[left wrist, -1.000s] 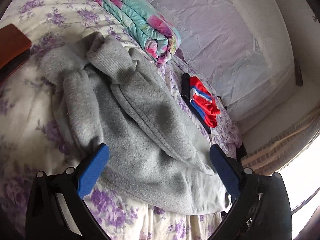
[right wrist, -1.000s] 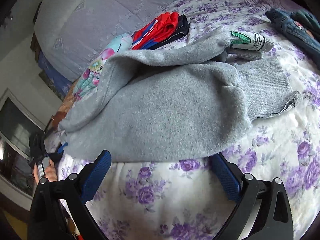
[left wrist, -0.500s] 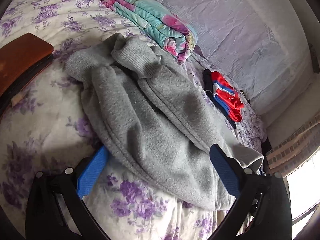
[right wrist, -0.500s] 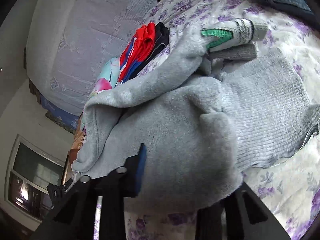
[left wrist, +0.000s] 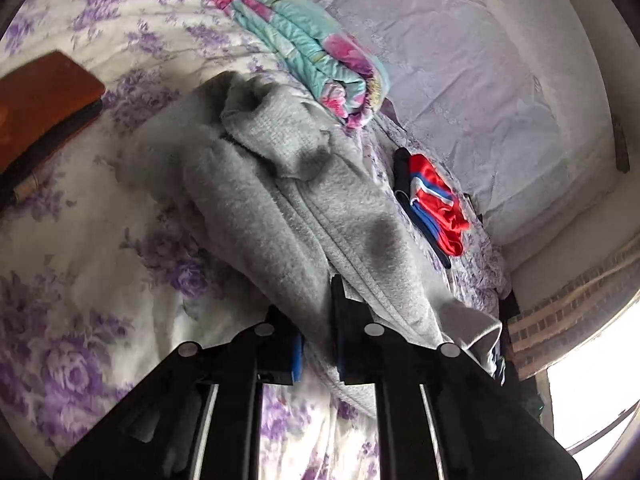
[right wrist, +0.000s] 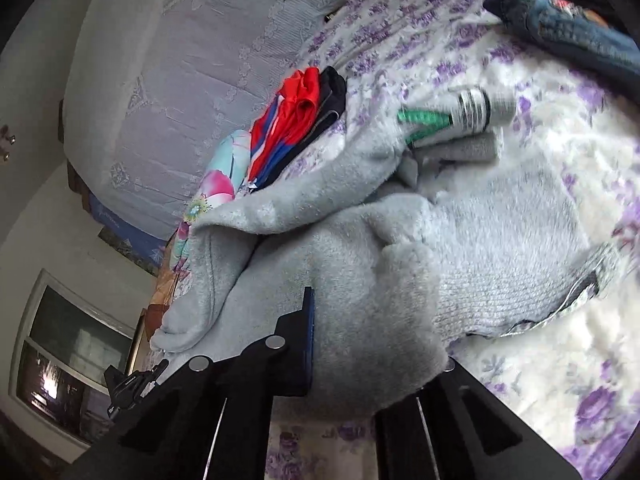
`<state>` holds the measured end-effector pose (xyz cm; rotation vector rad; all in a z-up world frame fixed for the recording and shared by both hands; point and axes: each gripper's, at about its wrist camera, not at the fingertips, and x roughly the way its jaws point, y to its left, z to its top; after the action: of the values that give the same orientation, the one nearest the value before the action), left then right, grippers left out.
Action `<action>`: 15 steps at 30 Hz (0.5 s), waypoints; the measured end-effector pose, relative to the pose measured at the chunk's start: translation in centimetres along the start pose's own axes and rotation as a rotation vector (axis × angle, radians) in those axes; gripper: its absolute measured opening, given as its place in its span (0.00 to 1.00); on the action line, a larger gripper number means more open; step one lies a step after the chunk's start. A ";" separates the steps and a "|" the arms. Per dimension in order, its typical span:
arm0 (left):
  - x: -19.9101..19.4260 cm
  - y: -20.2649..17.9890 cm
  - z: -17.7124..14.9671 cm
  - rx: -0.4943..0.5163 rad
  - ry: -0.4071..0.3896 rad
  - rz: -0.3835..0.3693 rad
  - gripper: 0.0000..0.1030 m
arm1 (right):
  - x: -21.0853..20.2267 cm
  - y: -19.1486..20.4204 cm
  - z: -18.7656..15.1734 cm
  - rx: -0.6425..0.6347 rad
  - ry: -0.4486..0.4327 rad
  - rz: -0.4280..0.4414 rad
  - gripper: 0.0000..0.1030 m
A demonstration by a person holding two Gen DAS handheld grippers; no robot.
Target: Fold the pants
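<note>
Grey fleece pants lie bunched on the purple-flowered bedspread. My left gripper is shut on the near edge of the pants, with fabric pinched between the blue pads. In the right wrist view the same pants fill the middle, with a ribbed cuff to the right and a green-and-white waistband label behind. My right gripper is shut on a thick fold of the pants; the right finger is hidden under the fabric.
A folded floral quilt lies beyond the pants. Folded red-and-blue shorts sit near the lavender headboard. A brown board lies at the left. Dark denim lies at the far right. A window shows at the left.
Both grippers went from open to shut on the pants' near edge. The right closed first, half a second ago; the left closed since then. The fabric has lifted and bunched.
</note>
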<state>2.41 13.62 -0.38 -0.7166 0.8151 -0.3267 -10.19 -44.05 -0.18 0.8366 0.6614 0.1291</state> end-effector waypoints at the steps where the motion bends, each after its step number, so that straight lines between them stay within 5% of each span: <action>1: -0.7 -1.0 -0.5 0.033 0.000 -0.002 0.10 | -1.5 0.2 0.3 -0.007 -0.014 0.011 0.06; 6: -3.8 -3.5 -4.7 0.142 0.037 -0.050 0.10 | -9.4 0.0 -1.0 -0.085 -0.049 -0.023 0.06; 9: -3.8 -1.7 -7.8 0.120 0.096 -0.020 0.10 | -10.2 -2.1 -3.8 -0.120 0.035 -0.108 0.08; 11: -3.5 -0.4 -9.4 0.118 0.109 0.039 0.10 | -9.1 -3.4 -5.8 -0.171 0.097 -0.228 0.20; 14: -5.1 0.7 -9.7 0.086 0.096 0.020 0.16 | -9.4 -3.3 -6.3 -0.218 0.083 -0.245 0.30; 15: -6.1 0.8 -9.4 0.073 0.076 0.026 0.29 | -10.0 -3.2 -5.9 -0.206 0.066 -0.238 0.42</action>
<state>-8.69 13.09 -2.09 -0.6280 0.8795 -0.3608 -22.11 -46.00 -0.43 0.5526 0.7909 0.0091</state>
